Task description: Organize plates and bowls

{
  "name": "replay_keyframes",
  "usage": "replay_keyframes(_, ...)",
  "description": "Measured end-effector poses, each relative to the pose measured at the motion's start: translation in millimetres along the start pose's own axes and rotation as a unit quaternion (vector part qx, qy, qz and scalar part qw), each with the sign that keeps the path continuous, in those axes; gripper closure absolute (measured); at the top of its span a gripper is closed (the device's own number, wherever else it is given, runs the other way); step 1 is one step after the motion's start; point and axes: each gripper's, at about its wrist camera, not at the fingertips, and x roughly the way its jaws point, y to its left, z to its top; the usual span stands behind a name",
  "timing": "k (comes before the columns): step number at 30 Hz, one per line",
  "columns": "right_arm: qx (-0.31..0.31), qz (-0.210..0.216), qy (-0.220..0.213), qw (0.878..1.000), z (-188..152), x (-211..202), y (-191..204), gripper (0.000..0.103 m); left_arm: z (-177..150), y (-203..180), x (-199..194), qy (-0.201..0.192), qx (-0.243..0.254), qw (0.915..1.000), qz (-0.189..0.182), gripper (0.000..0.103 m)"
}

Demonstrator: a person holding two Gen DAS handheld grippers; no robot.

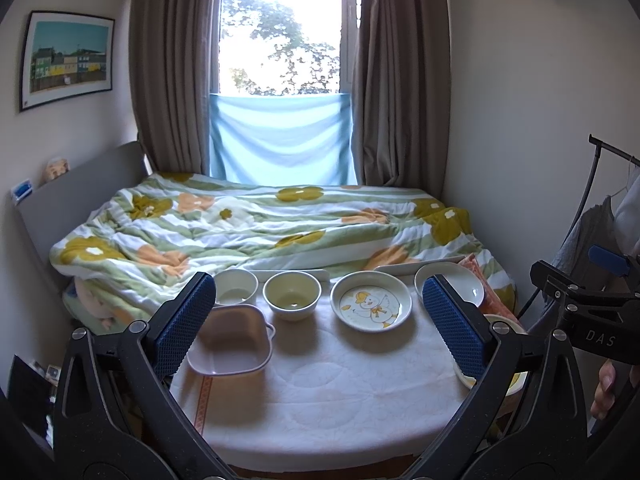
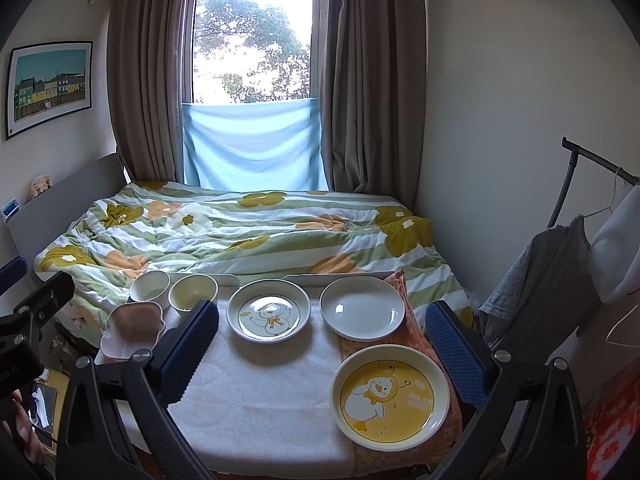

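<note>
Home bedroom: bed (image 2: 240,236) with floral duvet, curtained window (image 2: 252,40), framed picture (image 2: 50,88), clothes rack (image 2: 580,184)

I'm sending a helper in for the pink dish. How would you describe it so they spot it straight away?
Start at the white-covered table at the foot of the bed. On its left side, nearer than the two round bowls, sits the pink dish. It is the only pink piece, squarish with rounded, lobed corners, while every neighbour is round and white or cream.
</note>
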Motion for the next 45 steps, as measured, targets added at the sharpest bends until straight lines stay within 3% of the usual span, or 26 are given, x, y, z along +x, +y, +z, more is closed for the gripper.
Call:
replay_keyframes(17, 0.006, -0.006, 0.01, 1.0, -2.4, -2.2, 0.5, 0.0, 0.7, 3.2, -0.1, 0.004, 0.005, 0.9999, -0.009, 0.0)
replay_keyframes(25, 0.028, -0.013, 0.029, 0.999, -11.7, 0.2, -11.2, 0.0, -2.5, -16.7, 35.9, 0.063, 0.048, 0.9955, -0.053, 0.0)
replay_keyframes(29, 0.049, -0.029, 0.067, 0.996, -37.7, 17.9, -36.5, 0.0, -28.0, -43.0, 74.7, 0.12, 0.064, 0.987, -0.086, 0.0)
replay_keyframes(33, 0.082, -0.02, 0.106, 0.991, -68.7, 39.8, -75.5, 0.0, -56.7, -76.5, 112.0, 0.18, 0.055, 0.9726, -0.136, 0.0)
replay_keyframes(40, 0.126, -0.005, 0.17, 0.977, -131.4, 91.1, -147.3, 0.0, -114.1, -147.6, 184.7, 0.254, 0.051, 0.9483, -0.183, 0.001)
replay_keyframes(43, 0.149, 0.016, 0.197, 0.969, -153.6, 115.9, -170.5, 0.012, -137.8, -175.1, 216.1, 0.285, 0.038, 0.9359, -0.203, 0.006)
replay_keyframes(45, 0.158, 0.03, 0.217, 0.963, -166.6, 132.2, -181.8, 0.023, -152.3, -190.0, 235.0, 0.306, 0.032, 0.9285, -0.207, 0.016)
